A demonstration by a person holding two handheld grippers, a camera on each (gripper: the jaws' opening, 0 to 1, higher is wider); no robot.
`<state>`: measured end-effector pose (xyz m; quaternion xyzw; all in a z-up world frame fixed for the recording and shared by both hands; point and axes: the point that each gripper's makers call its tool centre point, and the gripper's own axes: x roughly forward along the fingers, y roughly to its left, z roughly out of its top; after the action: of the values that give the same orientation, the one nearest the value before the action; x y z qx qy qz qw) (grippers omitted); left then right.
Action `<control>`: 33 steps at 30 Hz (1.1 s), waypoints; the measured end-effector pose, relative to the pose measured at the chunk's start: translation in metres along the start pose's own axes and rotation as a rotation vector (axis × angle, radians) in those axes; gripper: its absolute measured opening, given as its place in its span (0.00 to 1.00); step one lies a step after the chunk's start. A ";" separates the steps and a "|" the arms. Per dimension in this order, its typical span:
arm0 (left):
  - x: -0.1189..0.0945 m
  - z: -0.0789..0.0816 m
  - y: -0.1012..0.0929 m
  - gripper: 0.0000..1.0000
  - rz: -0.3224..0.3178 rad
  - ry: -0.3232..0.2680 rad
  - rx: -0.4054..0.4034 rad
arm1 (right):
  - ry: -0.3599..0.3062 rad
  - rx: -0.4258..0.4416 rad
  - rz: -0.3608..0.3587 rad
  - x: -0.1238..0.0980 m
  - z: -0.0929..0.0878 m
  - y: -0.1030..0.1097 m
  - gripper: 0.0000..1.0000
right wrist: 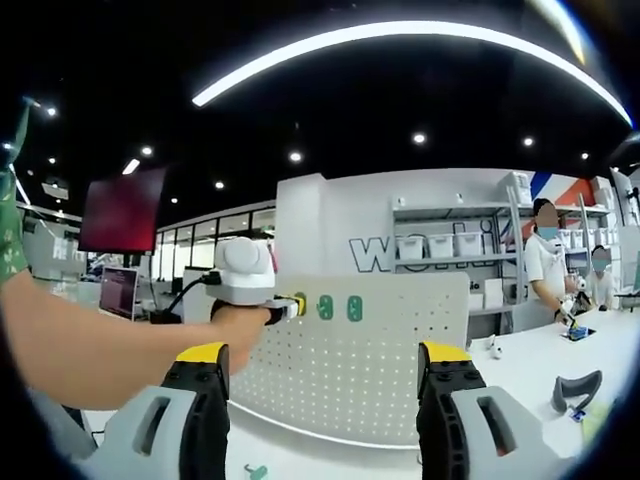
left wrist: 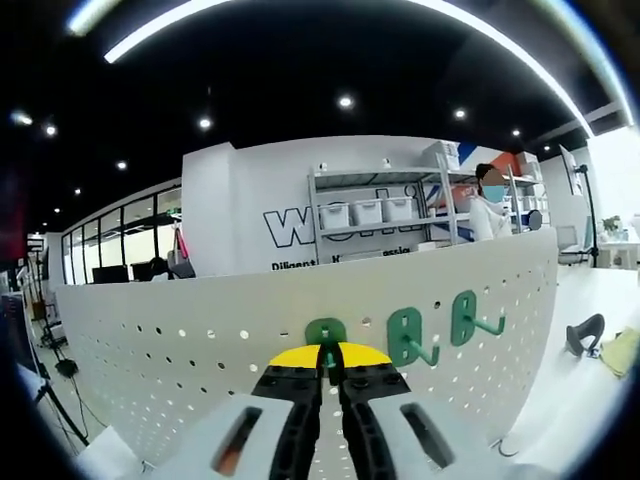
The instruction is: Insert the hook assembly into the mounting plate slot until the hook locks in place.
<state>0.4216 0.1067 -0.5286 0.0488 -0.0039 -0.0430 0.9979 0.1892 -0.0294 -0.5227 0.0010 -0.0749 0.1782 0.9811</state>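
Closest to the lens in the left gripper view, the left gripper (left wrist: 330,368) has its black, yellow-tipped jaws pressed together on a green hook (left wrist: 325,336), held against the white pegboard mounting plate (left wrist: 180,345). To the right of that hook, two more green hooks (left wrist: 408,337) (left wrist: 470,320) already sit on the same row of the plate, each with its prong pointing out and to the right. Farther right, a dark curved object (left wrist: 584,334) lies on the white table (left wrist: 580,400). In the right gripper view, a person's bare forearm (right wrist: 90,350) reaches in from the left, its hand (right wrist: 240,330) gripping the left gripper's handle at the plate's upper left corner. Nearest the lens there, the right gripper (right wrist: 325,400) has its jaws spread wide apart, holding nothing, with the plate standing upright between them. Behind the plate stand white shelves (right wrist: 440,250) with storage bins, and at the far right two people (right wrist: 548,270) stand at the table.
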 end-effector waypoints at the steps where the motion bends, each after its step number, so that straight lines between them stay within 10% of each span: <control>1: 0.000 0.000 0.000 0.05 -0.002 0.001 -0.005 | -0.001 -0.002 0.000 0.000 0.001 0.001 0.78; 33: -0.027 0.000 -0.001 0.24 -0.068 -0.015 -0.019 | -0.017 -0.027 0.005 -0.007 0.015 0.020 0.78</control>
<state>0.3946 0.1085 -0.5290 0.0393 -0.0094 -0.0776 0.9962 0.1733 -0.0135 -0.5096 -0.0110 -0.0857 0.1796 0.9799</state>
